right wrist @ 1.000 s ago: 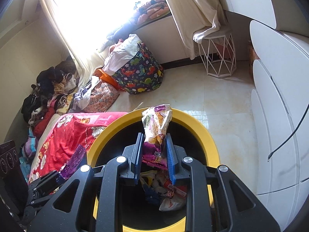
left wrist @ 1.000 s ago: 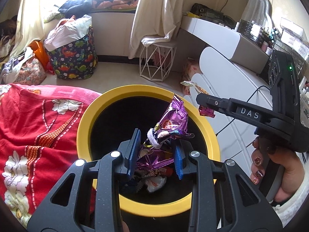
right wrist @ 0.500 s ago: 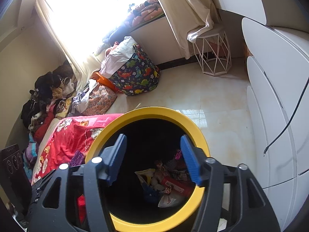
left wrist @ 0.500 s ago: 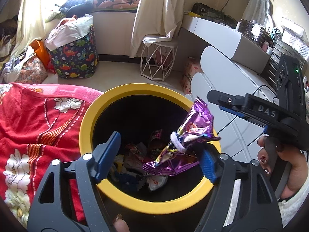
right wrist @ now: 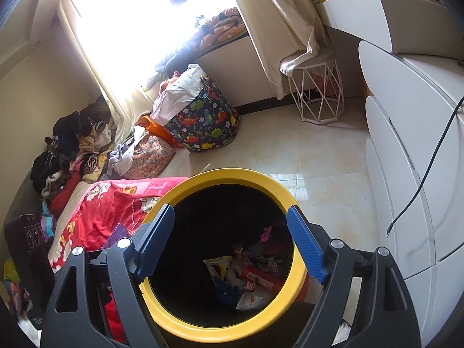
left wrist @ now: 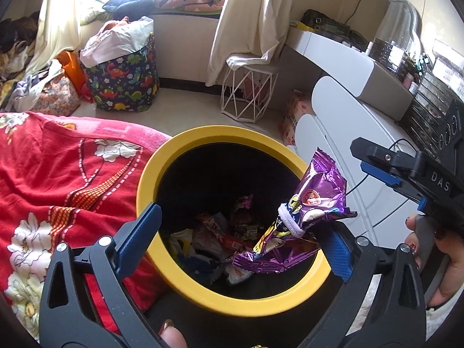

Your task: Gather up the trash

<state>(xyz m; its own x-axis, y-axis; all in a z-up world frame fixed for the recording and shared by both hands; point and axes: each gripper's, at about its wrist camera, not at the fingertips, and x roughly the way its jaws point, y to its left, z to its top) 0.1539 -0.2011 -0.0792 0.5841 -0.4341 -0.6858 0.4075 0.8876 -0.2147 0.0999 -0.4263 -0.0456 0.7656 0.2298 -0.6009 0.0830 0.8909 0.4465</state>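
Left gripper [left wrist: 243, 232] spread wide over yellow-rimmed trash bin [left wrist: 220, 137]. Purple snack wrapper [left wrist: 304, 217] with white hair tie around middle leans against right finger pad [left wrist: 339, 252], above bin opening, not clamped. Right gripper [right wrist: 232, 242] also wide apart, holds nothing, above same bin. Wrappers lie on bin bottom [right wrist: 246, 278]. Red floral blanket [left wrist: 58, 179] just beside bin.

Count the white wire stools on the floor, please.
1. The white wire stool stands on the floor under the curtain, beside the white dresser. Others may be hidden.
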